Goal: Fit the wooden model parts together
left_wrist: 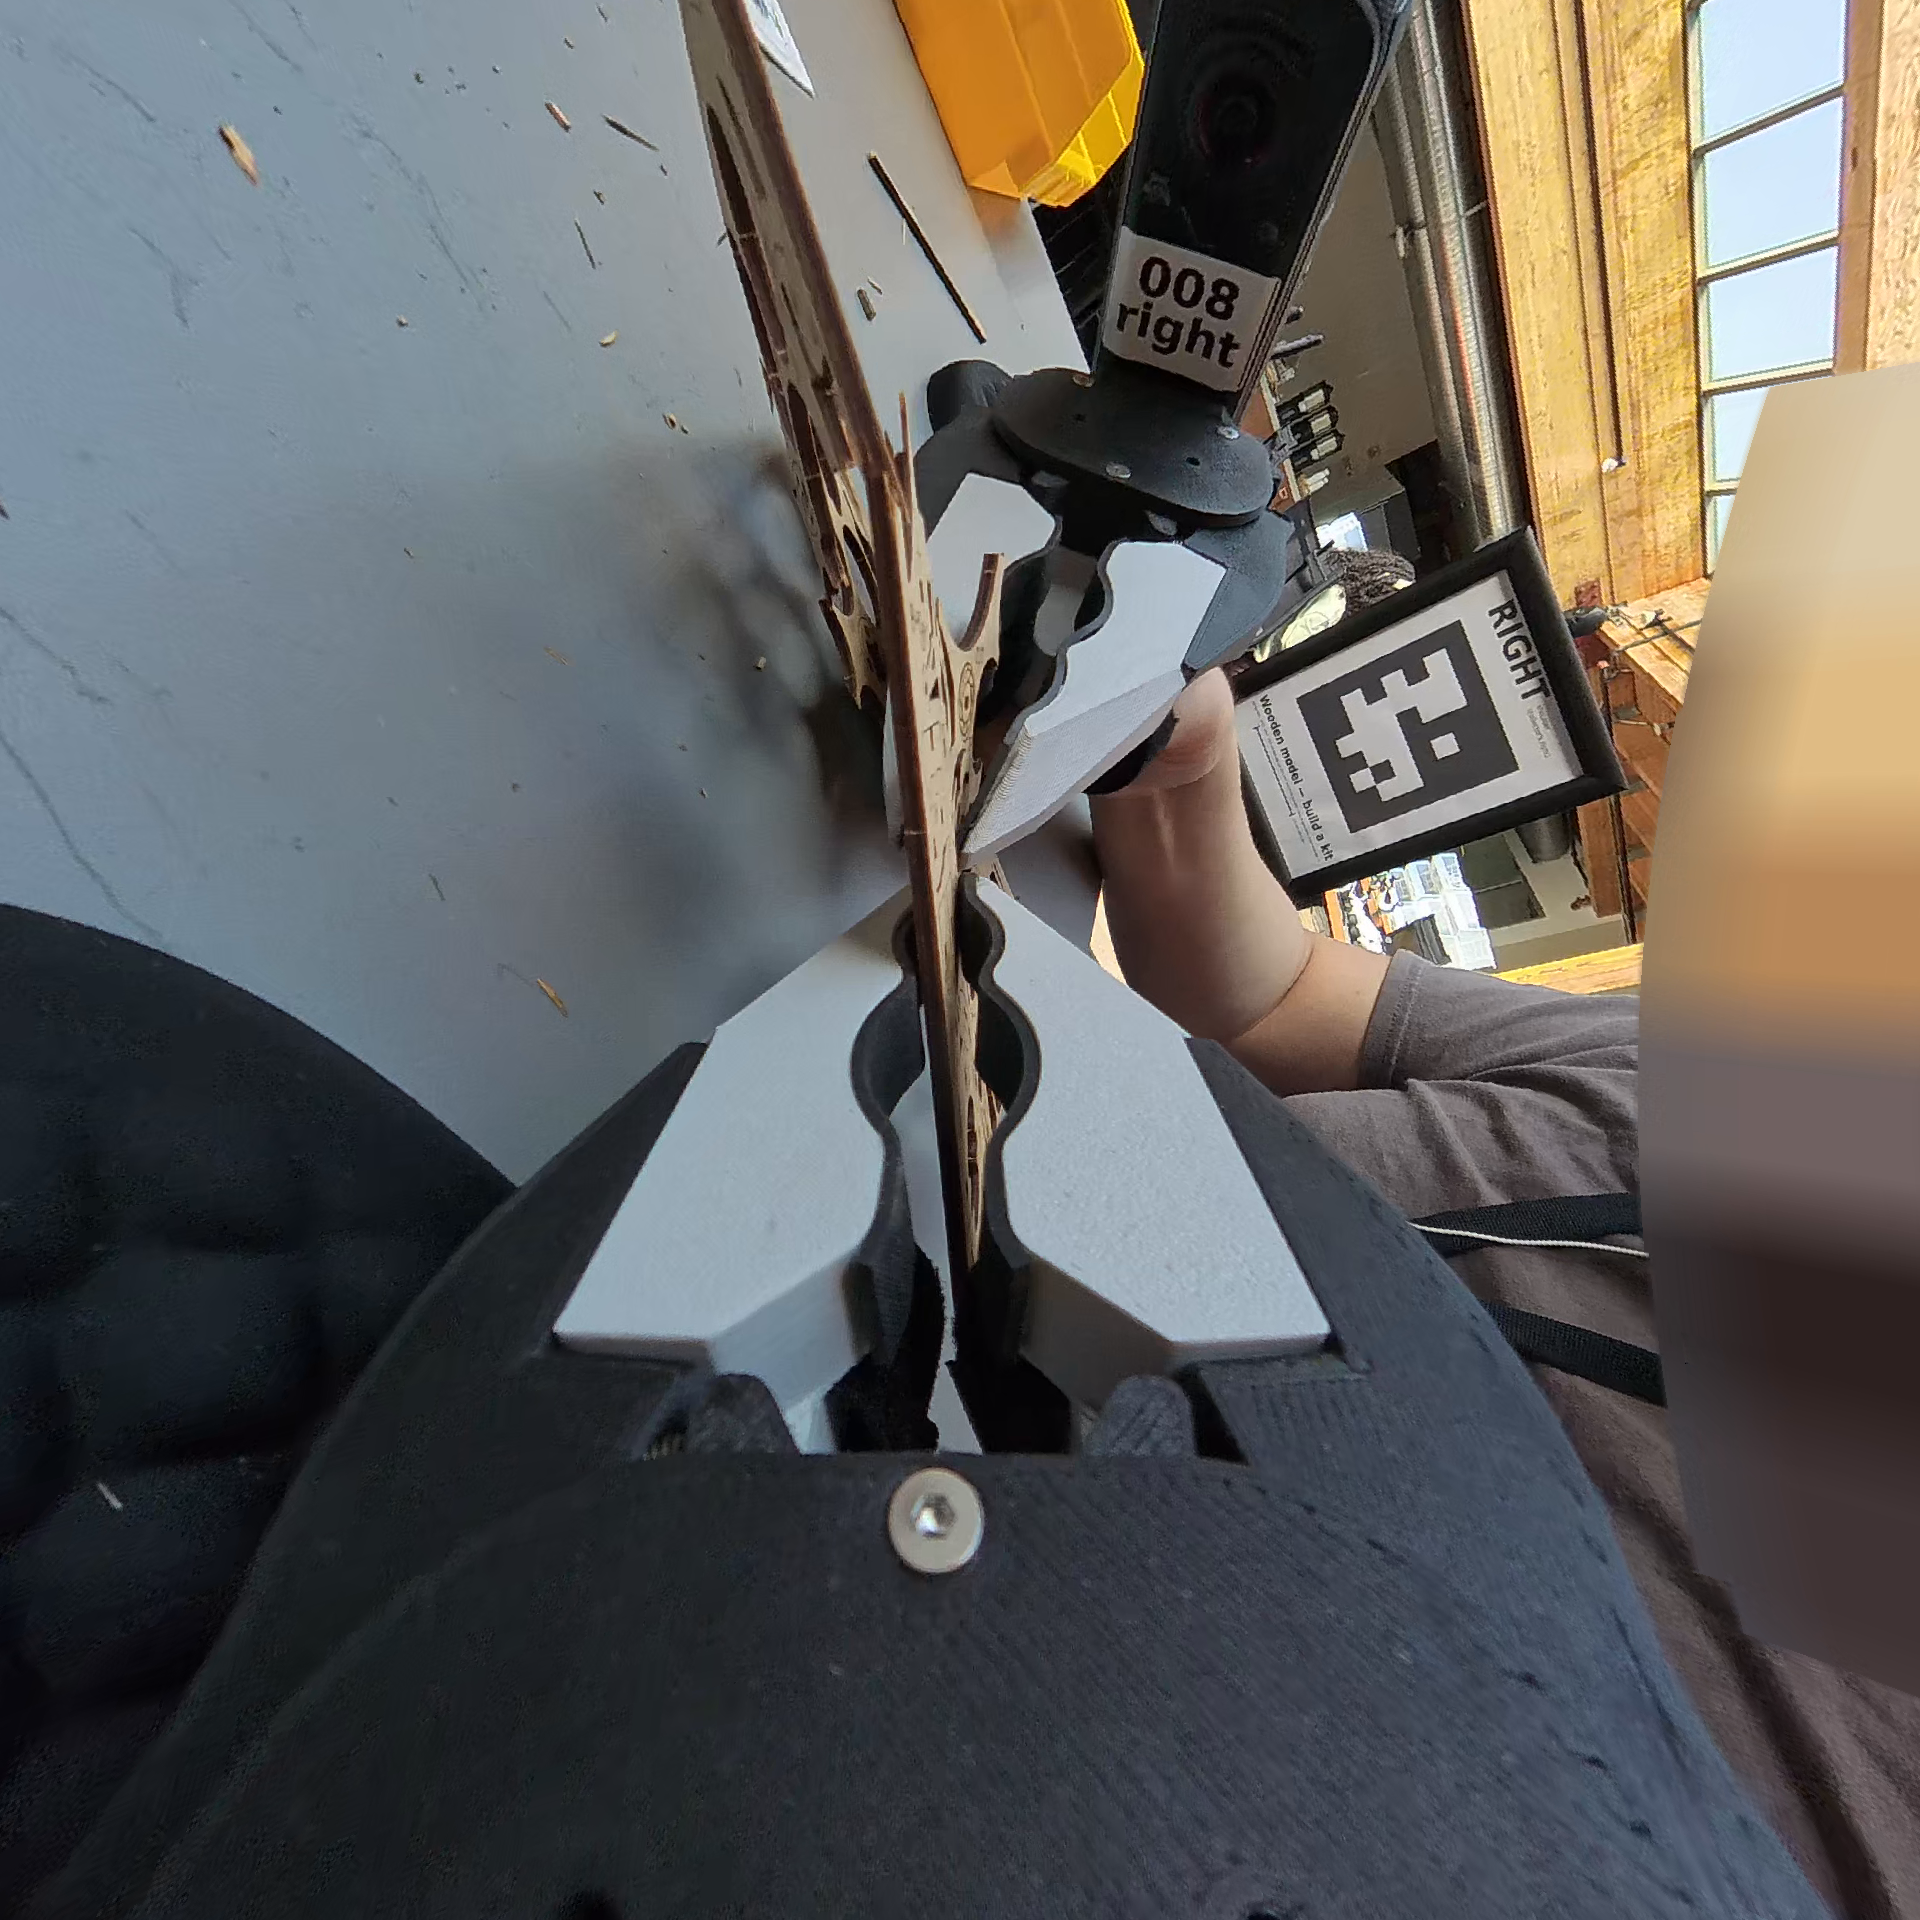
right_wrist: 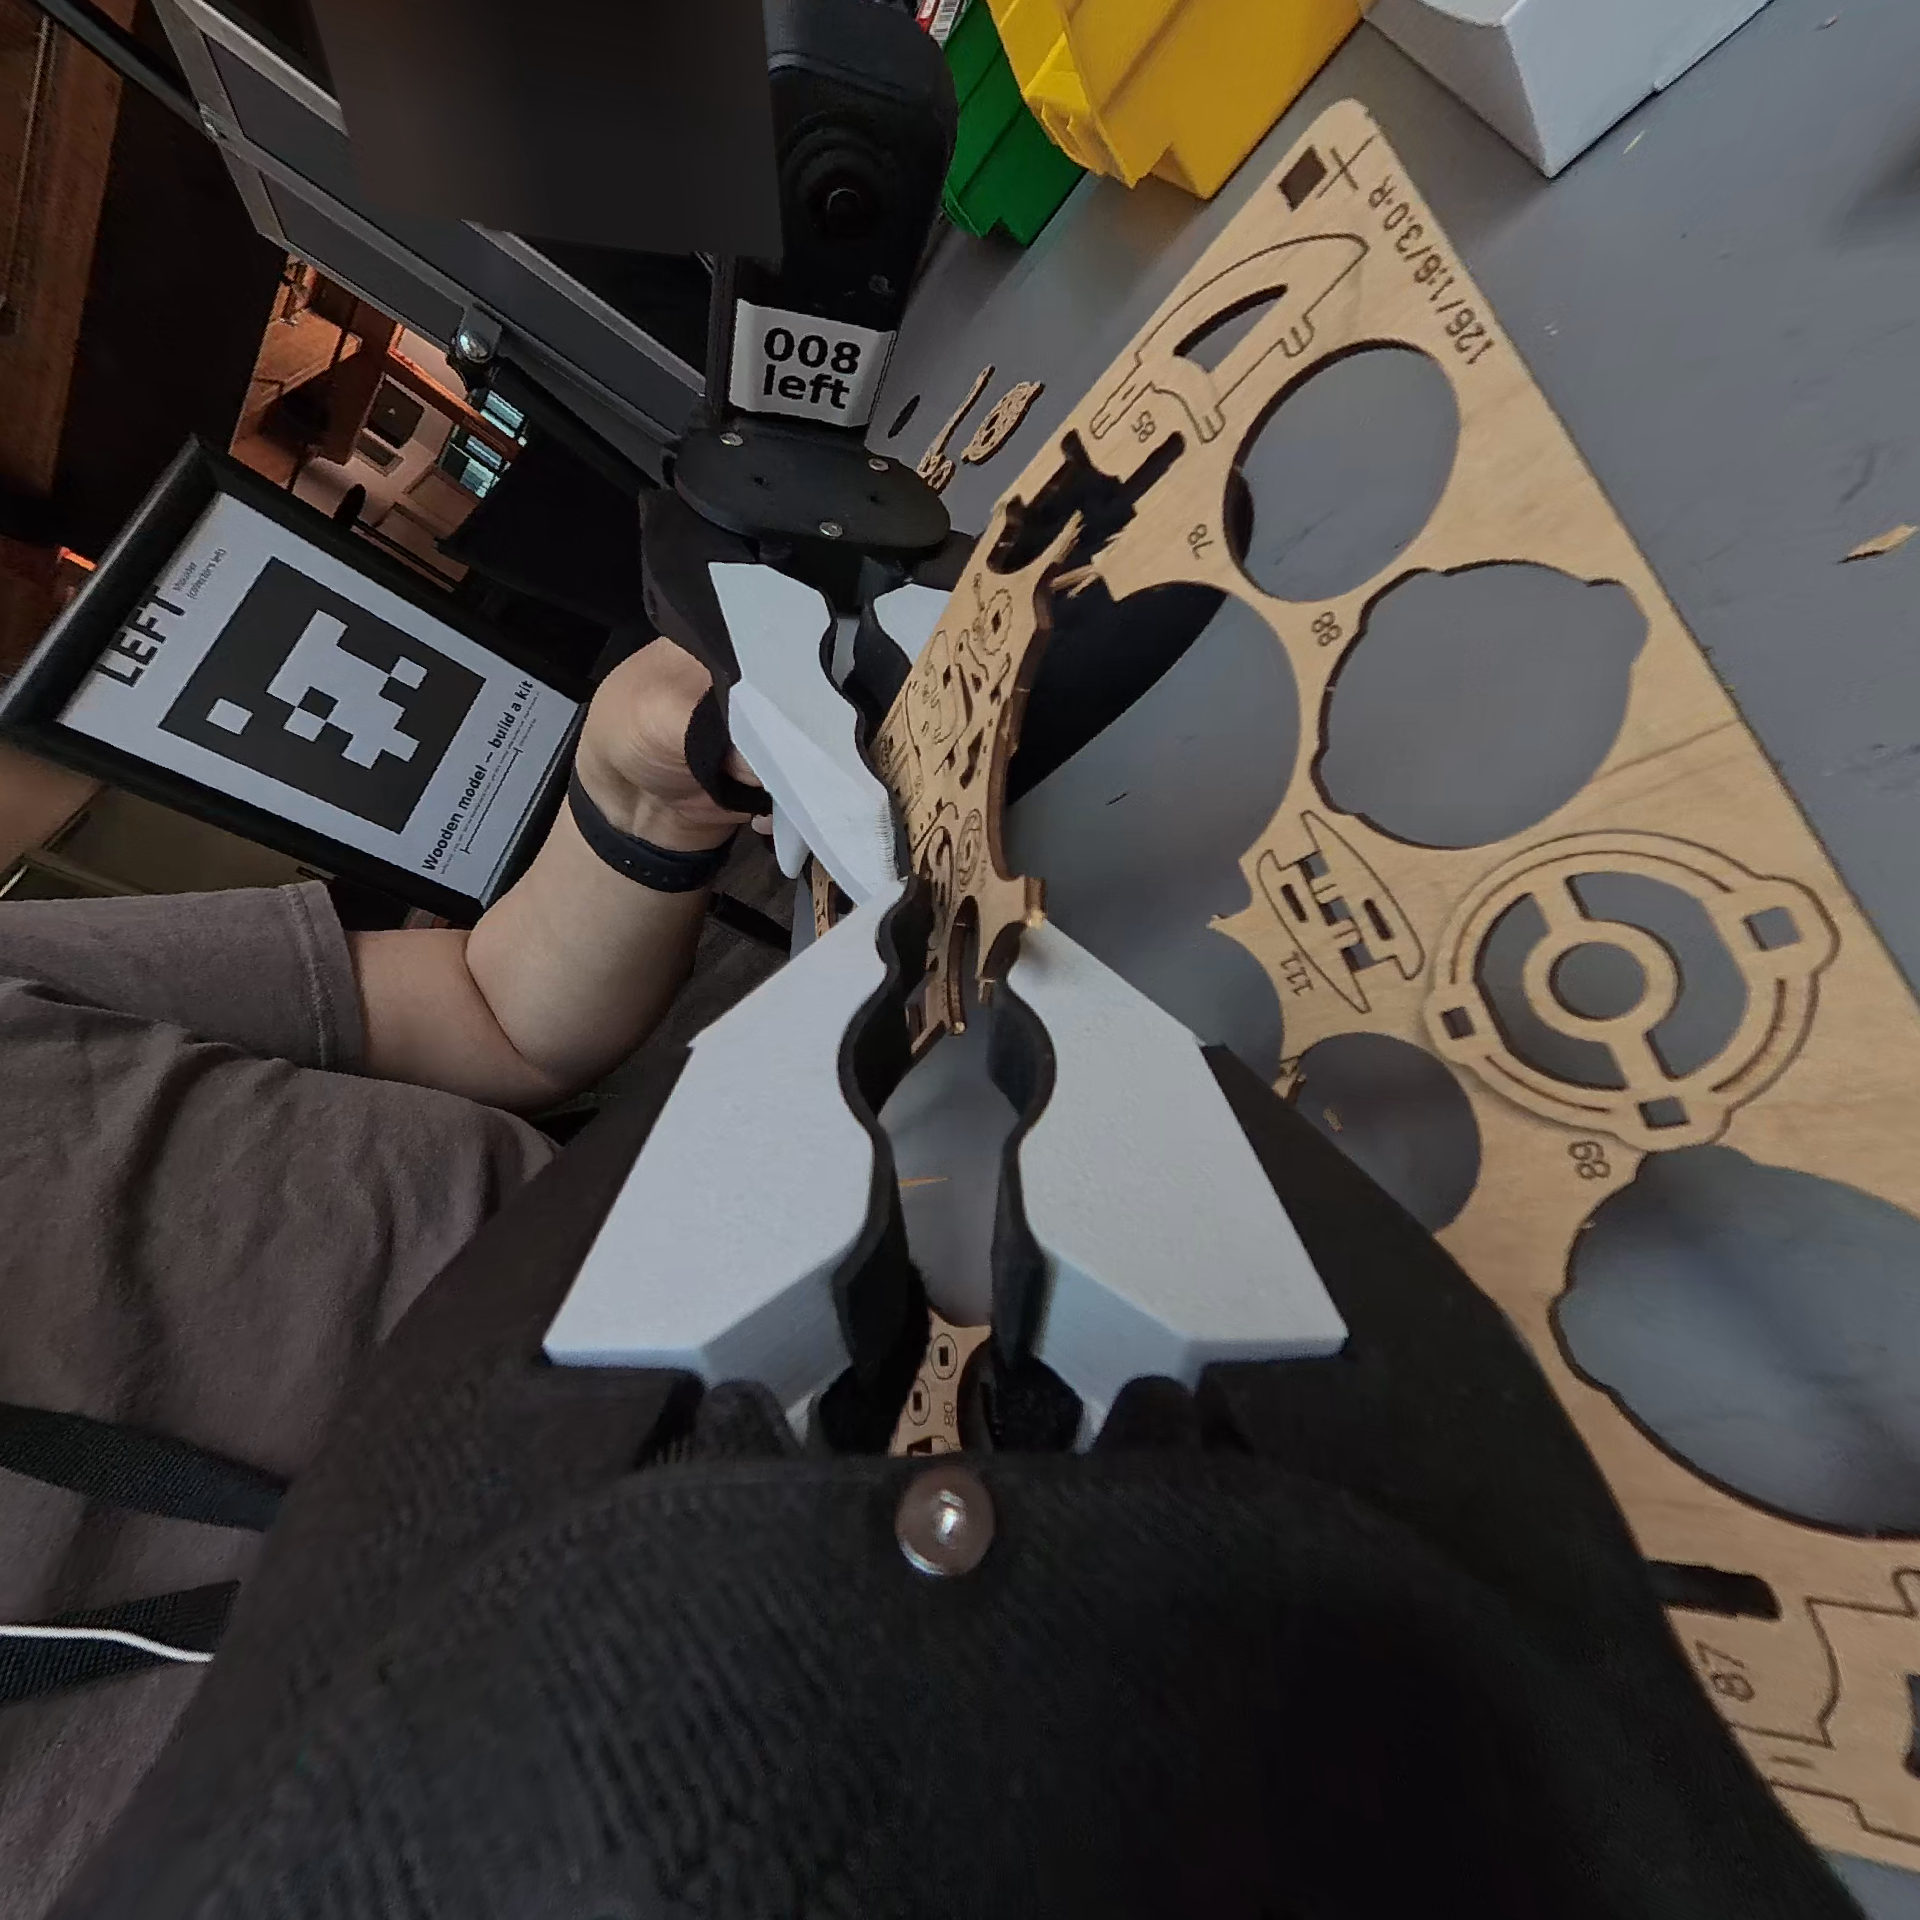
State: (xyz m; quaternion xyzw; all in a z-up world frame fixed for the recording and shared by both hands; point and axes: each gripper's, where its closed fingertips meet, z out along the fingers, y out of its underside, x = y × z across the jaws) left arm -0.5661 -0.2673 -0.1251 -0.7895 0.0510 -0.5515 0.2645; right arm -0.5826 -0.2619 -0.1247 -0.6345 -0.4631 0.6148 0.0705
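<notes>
A thin engraved wooden piece [right_wrist: 956, 748] is raised off the grey table [left_wrist: 312, 520] and pinched from opposite sides by both grippers. In the left wrist view it shows edge-on [left_wrist: 940, 717]. My left gripper [left_wrist: 940, 904] is shut on it, and also shows in the right wrist view [right_wrist: 899, 842]. My right gripper [right_wrist: 951, 935] is shut on its near edge, and shows in the left wrist view [left_wrist: 935, 810]. The piece meets the lifted corner of a large laser-cut wooden sheet [right_wrist: 1714, 790] with several cut-out holes. I cannot tell whether they are joined.
A yellow bin [right_wrist: 1164, 73], a green bin [right_wrist: 997, 145] and a white box [right_wrist: 1590, 62] stand at the table's far side. Small loose wooden parts [right_wrist: 987, 416] and splinters lie on the table. Framed marker cards [left_wrist: 1423, 717] [right_wrist: 301, 686] stand beyond the person's arms. Both grippers' tips are close together, under 4 cm apart.
</notes>
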